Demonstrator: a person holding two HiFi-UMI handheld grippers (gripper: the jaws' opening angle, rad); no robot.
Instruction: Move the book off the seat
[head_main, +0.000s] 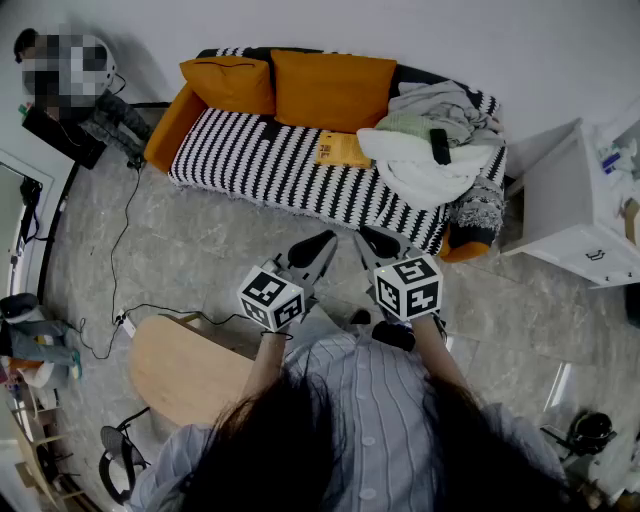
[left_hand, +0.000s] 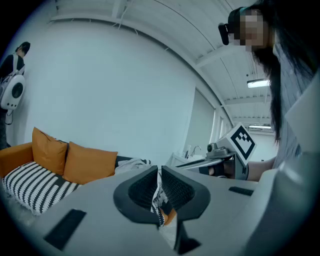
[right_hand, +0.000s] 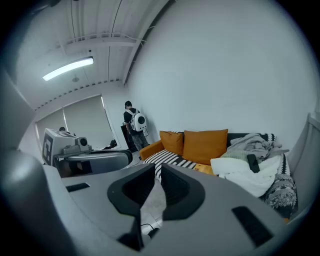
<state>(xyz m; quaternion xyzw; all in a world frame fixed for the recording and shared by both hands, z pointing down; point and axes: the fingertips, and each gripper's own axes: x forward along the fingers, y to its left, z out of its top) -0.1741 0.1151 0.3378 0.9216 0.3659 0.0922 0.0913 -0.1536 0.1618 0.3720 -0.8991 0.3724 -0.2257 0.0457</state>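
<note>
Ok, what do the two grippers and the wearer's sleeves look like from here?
The left gripper and right gripper look alike: pale grey wedge-shaped bodies ending in black fingers with ribbed pads. Each carries a white cube printed with black square markers. The person wears a light, finely striped button shirt.

The sofa's striped cover (head_main: 270, 160) is looking like woven cloth, and the orange cushions (head_main: 330, 90) like matt fabric. The book (head_main: 343, 149) is showing what may be a matt paper cover, though it is small here. The floor (head_main: 200, 250) is gleaming like polished stone. The left gripper (left_hand: 159, 175) is showing matt grey plastic with ribbed pads (left_hand: 142, 192).
</note>
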